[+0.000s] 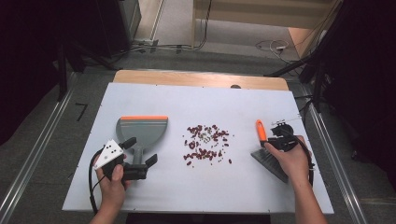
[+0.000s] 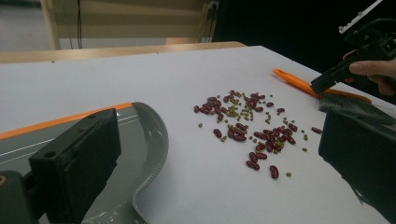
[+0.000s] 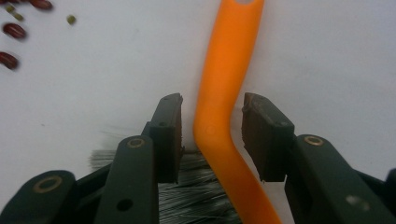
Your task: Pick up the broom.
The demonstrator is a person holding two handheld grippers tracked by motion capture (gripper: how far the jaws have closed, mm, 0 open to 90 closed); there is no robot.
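Observation:
A grey dustpan (image 1: 141,128) with an orange lip lies left of the middle of the white board, its handle toward me. My left gripper (image 1: 140,151) is open and stands over that handle, one jaw on each side; in the left gripper view (image 2: 219,121) the dustpan (image 2: 140,140) lies by the left jaw. Red beans mixed with small green ones (image 1: 206,142) are scattered at the centre. At the right lies a brush with an orange handle (image 1: 259,129) and grey bristles (image 1: 268,161). My right gripper (image 3: 212,112) straddles the brush handle (image 3: 224,70), with thin gaps at both pads.
The white board (image 1: 187,102) lies on a wooden table whose far edge (image 1: 201,78) shows beyond it. Cables lie on the floor behind. A metal rail (image 1: 32,154) runs along the left side, another along the right. Dark stands flank the table.

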